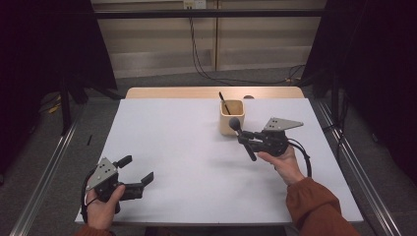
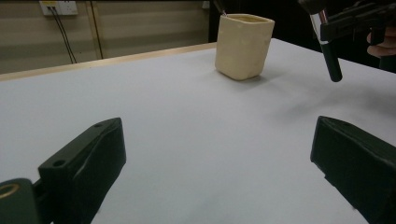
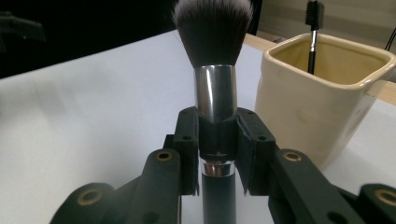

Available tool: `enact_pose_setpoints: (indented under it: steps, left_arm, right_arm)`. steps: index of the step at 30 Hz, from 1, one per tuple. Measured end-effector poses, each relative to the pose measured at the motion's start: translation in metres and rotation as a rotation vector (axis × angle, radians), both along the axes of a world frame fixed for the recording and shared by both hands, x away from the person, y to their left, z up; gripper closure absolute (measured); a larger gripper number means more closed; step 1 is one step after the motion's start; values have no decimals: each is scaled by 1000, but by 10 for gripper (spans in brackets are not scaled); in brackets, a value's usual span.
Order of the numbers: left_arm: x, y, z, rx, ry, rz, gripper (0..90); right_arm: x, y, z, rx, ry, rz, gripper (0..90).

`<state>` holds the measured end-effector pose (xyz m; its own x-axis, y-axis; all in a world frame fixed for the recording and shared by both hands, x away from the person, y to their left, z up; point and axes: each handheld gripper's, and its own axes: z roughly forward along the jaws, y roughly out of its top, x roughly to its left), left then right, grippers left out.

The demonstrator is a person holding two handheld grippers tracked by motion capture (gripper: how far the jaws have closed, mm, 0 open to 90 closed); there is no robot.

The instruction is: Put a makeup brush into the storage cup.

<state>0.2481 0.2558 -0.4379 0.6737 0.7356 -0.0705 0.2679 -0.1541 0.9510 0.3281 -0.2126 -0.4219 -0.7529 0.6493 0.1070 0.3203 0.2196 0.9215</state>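
Observation:
My right gripper [image 1: 247, 136] [image 3: 216, 140] is shut on a makeup brush [image 1: 242, 135] [image 3: 214, 70] with a silver ferrule, bristles up, handle angled down. It hovers just right of and in front of a cream square cup [image 1: 231, 117] [image 2: 243, 45] [image 3: 322, 93]. A thin black spoolie brush [image 1: 224, 103] [image 3: 313, 35] stands inside the cup. My left gripper [image 1: 137, 169] [image 2: 219, 163] stays open over bare table at the near left, with nothing between its jaws. In the left gripper view the held brush [image 2: 328, 49] hangs at the upper right.
The white table top [image 1: 187, 147] has a wooden strip [image 1: 172, 92] along its far edge. A small dark object [image 1: 249, 97] lies on that strip behind the cup. Cables [image 1: 206, 69] trail on the floor beyond the table.

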Motion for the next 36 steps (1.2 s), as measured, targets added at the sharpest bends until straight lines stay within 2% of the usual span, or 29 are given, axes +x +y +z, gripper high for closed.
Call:
enact_pose_setpoints:
  steps: [2,8,21,36]
  left_arm:
    - [0,0,0,1,1,1,34]
    - [0,0,0,-2,1,1,35]
    - [0,-1,0,0,1,-2,36]
    - [0,-1,0,-2,1,-4,37]
  right_arm:
    - [0,-1,0,23,1,-8,719]
    - [2,-2,7,46,-27,-39,719]
    - [7,3,27,83,-64,-35,719]
    - [20,1,48,105,-107,-88,719]
